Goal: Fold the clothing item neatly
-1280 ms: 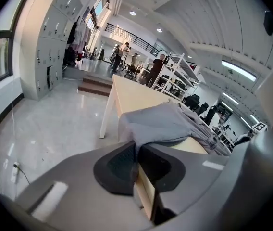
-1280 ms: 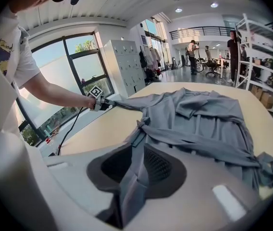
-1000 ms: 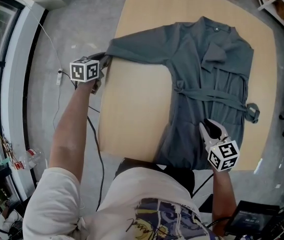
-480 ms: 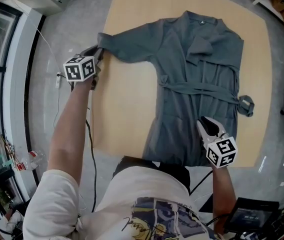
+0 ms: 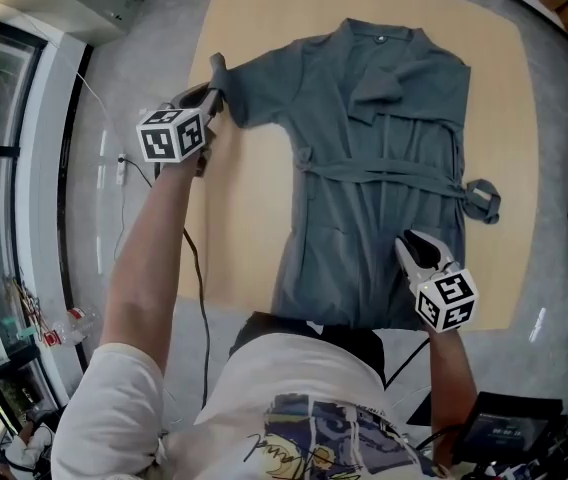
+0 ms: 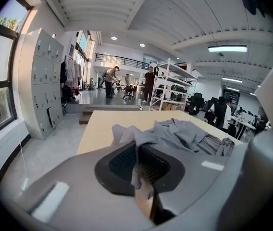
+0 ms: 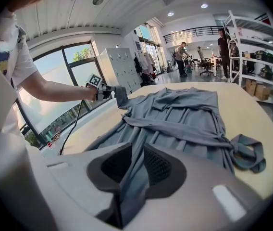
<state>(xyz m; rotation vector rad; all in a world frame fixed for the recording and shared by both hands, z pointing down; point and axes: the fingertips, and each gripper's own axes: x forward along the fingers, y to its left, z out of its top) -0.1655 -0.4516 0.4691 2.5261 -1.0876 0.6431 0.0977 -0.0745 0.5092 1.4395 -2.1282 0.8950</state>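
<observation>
1. The left gripper (image 5: 212,96) has its fingers closed almost fully together on the end of the sleeve (image 5: 259,80). In the left gripper view a thin fold of grey cloth is pinched between the pads.
2. The right gripper (image 5: 414,248) has its fingers clamped on the hem (image 5: 359,308), with only a narrow gap between them, filled by a thicker fold of the same cloth.
3. The garment (image 5: 379,128), a grey wrap robe, lies front-up on the tabletop (image 5: 239,228). In the head view its long axis runs from 12 o'clock, where the collar (image 5: 384,33) is, to 6 o'clock, where the hem reaches the near edge by the person.
4. From the left fingers the body of the robe lies at 3 o'clock, and the sleeve stretches between them. The left hand is the nearer one to this sleeve, while the right is well apart at the robe's 5 o'clock corner. A neat fold would probably carry the sleeve end towards 3 o'clock, across the chest.
5. The cloth looks soft and limp, with long lengthwise creases. A belt (image 5: 374,171) is tied across the waist, its loose end (image 5: 482,200) poking out at 3 o'clock. The sleeve end seems lifted off the tabletop, though the head view does not settle it.
</observation>
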